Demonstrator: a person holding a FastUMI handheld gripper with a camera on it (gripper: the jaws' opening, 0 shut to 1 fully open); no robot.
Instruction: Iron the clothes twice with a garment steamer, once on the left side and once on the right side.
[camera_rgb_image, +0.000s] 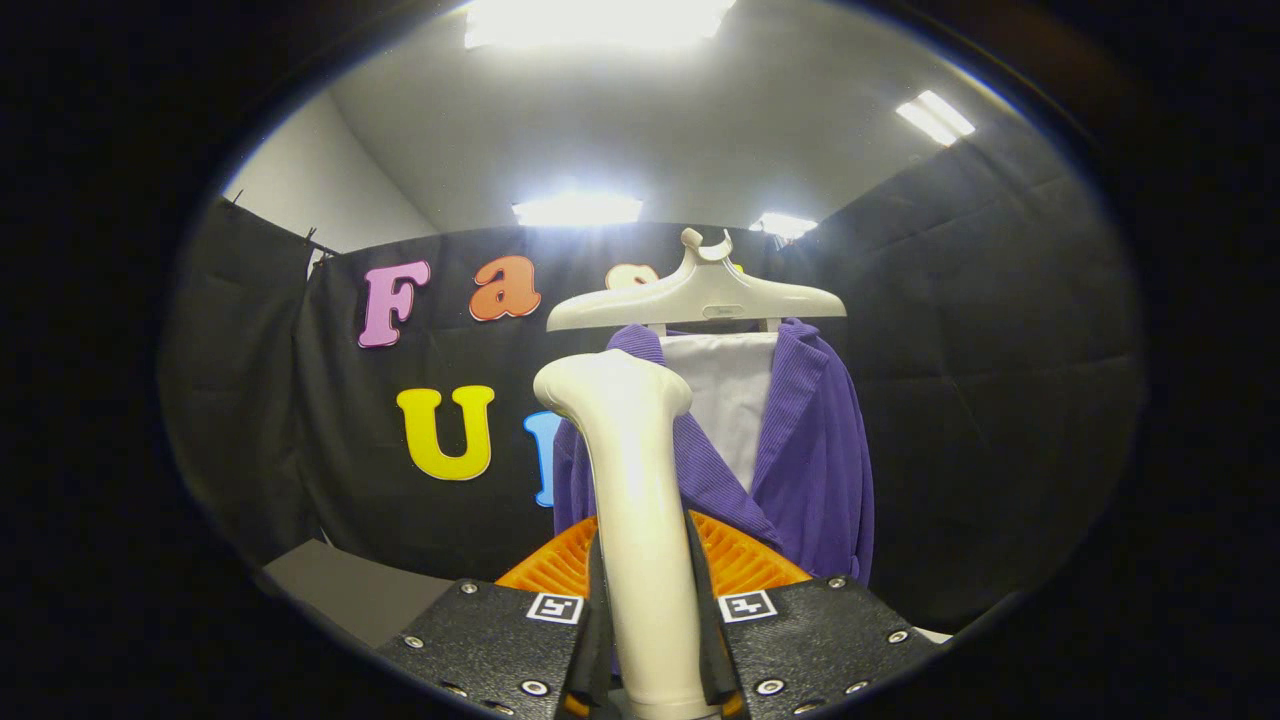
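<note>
gripper (652, 640): both fingers press on the handle of the garment steamer, one on each side, with no gap left.
garment steamer (630, 480): cream handle stands upright between the fingers, its rounded head above them, overlapping the left half of the jacket.
jacket (810, 470): purple ribbed cloth, open at the front over a white panel, beyond the steamer.
hanger (700, 295): pale, carrying the jacket by the shoulders.
orange ribbed part (740, 560): just behind the fingers, low before the jacket.

Steamer handle (640, 500) smooth glossy plastic; jacket (810, 470) ribbed cloth (corduroy-like); hanger (700, 295) matt plastic.
</note>
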